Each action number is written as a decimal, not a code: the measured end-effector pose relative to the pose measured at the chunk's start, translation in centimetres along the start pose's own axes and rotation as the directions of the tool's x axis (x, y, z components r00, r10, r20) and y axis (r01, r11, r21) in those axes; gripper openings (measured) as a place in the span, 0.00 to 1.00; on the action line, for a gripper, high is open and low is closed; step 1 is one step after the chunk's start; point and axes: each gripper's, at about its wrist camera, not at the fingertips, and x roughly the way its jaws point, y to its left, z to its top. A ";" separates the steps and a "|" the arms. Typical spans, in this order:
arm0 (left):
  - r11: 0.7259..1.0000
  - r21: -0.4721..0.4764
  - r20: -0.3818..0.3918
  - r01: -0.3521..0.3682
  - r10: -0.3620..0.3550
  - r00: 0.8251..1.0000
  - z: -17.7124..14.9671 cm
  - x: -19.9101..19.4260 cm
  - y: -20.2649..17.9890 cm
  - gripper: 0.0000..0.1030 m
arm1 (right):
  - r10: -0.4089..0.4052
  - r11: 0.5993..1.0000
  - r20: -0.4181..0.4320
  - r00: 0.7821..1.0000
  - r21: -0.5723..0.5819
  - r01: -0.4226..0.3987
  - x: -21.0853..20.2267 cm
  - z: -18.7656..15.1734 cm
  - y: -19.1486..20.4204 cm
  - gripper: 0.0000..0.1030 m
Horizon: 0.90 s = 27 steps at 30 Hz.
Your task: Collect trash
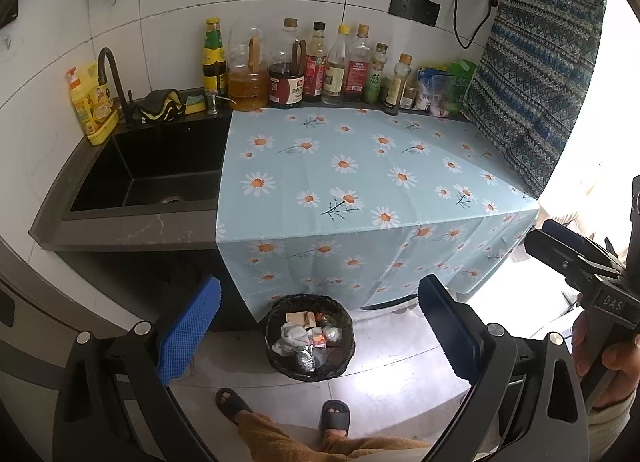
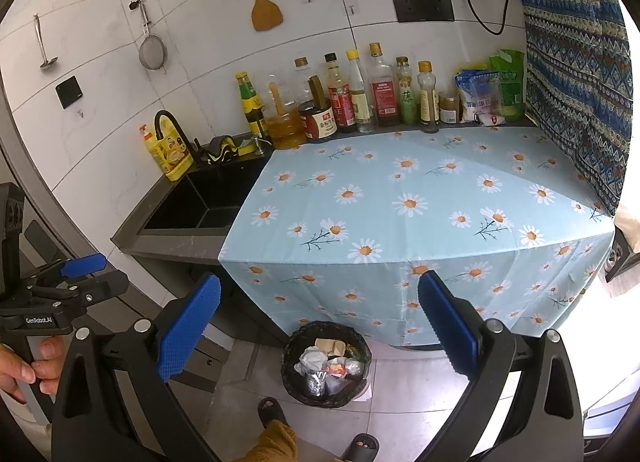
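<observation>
Currently both tongs are spread wide with nothing between the blue pads: left tongs (image 1: pixel 320 338), right tongs (image 2: pixel 320 336). In the left wrist view the right tongs (image 1: pixel 560 246) also show at 3 o'clock, cut off by the frame edge; from there I can't tell their gap. In the right wrist view the left tongs (image 2: pixel 76 274) sit at 9 o'clock, partly cut off too.

Trash bin (image 1: pixel 310 338) stands on the floor at 6 o'clock, just in front of the hanging daisy tablecloth (image 1: pixel 360 165). Trash (image 1: pixel 308 336) is inside it: crumpled white paper, foil, a cardboard scrap, wrappers; exact items are hard to make out. Black liner covers the rim.

Tabletop under the cloth carries nothing on its flowered area. Sauce bottles (image 1: pixel 316 65) line the back wall at 12 o'clock; labels mostly unreadable. Black sink (image 1: pixel 152 165) at 9 o'clock, drain half hidden by the wall. Slippered feet (image 1: pixel 280 410) at 6 o'clock, legs cut off.
</observation>
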 end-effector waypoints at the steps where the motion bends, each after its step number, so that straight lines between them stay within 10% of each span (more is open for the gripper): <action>1: 1.000 -0.002 0.001 -0.001 0.001 1.000 0.0 0.0 0.1 0.93 | 0.000 1.000 -0.002 1.000 -0.001 0.000 0.1 0.0 0.1 0.95; 27: 1.000 0.006 -0.006 0.009 -0.009 1.000 0.1 0.3 -0.5 0.93 | -0.004 1.000 0.003 1.000 0.008 0.004 -0.2 -0.4 0.0 0.95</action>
